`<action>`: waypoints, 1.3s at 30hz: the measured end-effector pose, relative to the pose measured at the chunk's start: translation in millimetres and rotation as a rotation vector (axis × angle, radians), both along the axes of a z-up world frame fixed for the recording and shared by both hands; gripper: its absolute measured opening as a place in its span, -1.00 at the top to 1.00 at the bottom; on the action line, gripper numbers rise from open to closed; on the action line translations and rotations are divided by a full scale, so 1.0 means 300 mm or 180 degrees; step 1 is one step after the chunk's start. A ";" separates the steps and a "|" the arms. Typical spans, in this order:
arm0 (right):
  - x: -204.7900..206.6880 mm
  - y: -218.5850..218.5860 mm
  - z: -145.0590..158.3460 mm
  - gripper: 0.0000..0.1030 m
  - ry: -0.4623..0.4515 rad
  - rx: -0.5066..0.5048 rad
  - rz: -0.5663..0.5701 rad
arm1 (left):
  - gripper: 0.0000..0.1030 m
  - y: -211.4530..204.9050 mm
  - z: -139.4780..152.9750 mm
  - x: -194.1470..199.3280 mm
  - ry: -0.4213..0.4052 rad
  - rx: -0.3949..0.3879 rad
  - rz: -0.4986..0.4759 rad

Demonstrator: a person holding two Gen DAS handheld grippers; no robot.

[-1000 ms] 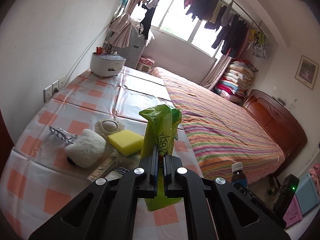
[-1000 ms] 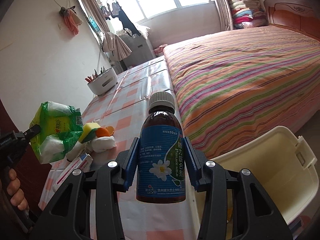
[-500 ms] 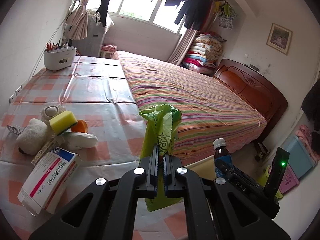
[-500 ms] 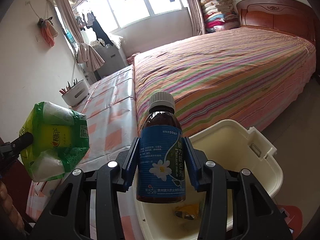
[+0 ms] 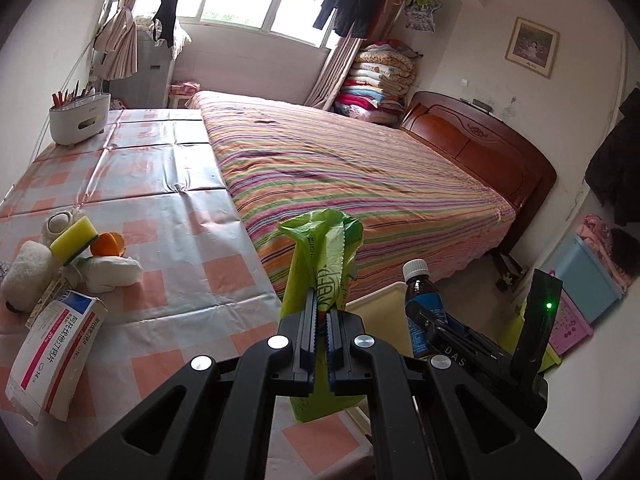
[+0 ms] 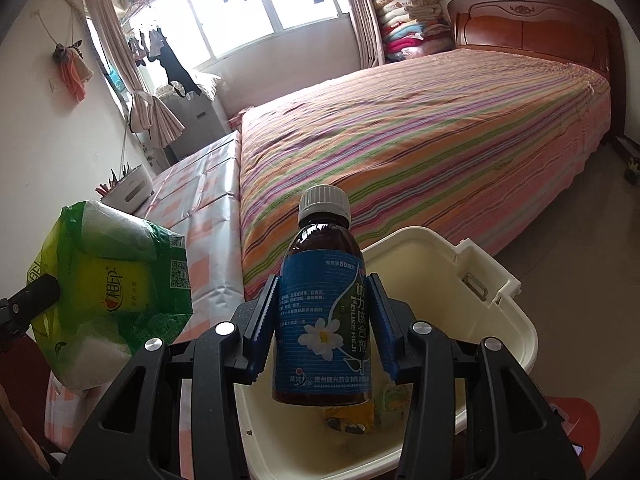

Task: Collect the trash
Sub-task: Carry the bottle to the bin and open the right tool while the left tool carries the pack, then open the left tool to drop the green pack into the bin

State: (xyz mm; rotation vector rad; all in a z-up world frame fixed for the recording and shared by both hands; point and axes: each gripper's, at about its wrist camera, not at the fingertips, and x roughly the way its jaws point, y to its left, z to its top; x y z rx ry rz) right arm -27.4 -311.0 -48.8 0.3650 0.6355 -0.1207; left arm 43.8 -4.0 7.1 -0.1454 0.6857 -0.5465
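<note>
Now the right gripper (image 6: 325, 320) has its blue pads pressed on both sides of a brown medicine bottle (image 6: 323, 304) with a blue label, held upright just above the cream plastic bin (image 6: 516, 332). The left gripper (image 5: 319, 330) has its fingers nearly together, pinching the edge of a green tissue pack (image 5: 320, 264); in the right view the pack (image 6: 108, 300) hangs at the left of the bin, over the table edge.

The step in hand is, I judge, the carrying of both pieces to the bin. The next move calls for opening the right fingers so that the bottle falls inside, where some yellow trash (image 6: 352, 412) already lies; the left one probably needs to go more to the right first.

More things wait on the checked tablecloth (image 5: 168, 216): a medicine box (image 5: 52, 352), a yellow sponge (image 5: 74, 238), an orange peel (image 5: 108, 243), a white crumpled wad (image 5: 110, 274) and a fluffy white thing (image 5: 26, 270). The striped bed (image 5: 360, 184) stands near behind the bin. Nothing seems to block the drop.
</note>
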 end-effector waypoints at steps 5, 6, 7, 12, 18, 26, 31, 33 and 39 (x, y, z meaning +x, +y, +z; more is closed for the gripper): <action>-0.023 -0.014 0.018 0.06 -0.0117 0.0093 -0.0058 | 0.93 -0.018 -0.003 -0.007 0.0014 0.0017 -0.0016; -0.032 -0.025 0.025 0.02 -0.0164 0.0110 -0.0108 | 0.93 -0.028 -0.005 -0.010 0.0019 0.0024 -0.0029; -0.038 -0.029 0.030 -0.01 -0.0195 0.0113 -0.0144 | 0.93 -0.034 -0.007 -0.010 0.0024 0.0026 -0.0044; -0.082 -0.094 0.060 -0.27 -0.0392 0.0213 -0.0420 | 0.93 -0.092 -0.032 -0.011 0.0062 0.0071 -0.0173; -0.112 -0.129 0.074 -0.32 -0.0513 0.0309 -0.0513 | 0.93 -0.188 -0.079 -0.014 0.0134 0.0193 -0.0349; -0.151 -0.181 0.094 -0.36 -0.0699 0.0479 -0.0655 | 0.93 -0.282 -0.129 0.004 0.0280 0.0295 -0.0492; -0.178 -0.230 0.096 -0.36 -0.0763 0.0622 -0.0733 | 0.92 -0.325 -0.145 0.025 0.0281 0.0336 -0.0491; -0.184 -0.240 0.097 -0.37 -0.0778 0.0658 -0.0750 | 0.90 -0.335 -0.159 0.033 0.0305 0.0302 -0.0473; -0.181 -0.239 0.104 -0.37 -0.0807 0.0699 -0.0735 | 0.06 -0.358 -0.182 0.050 0.0426 0.0260 -0.0543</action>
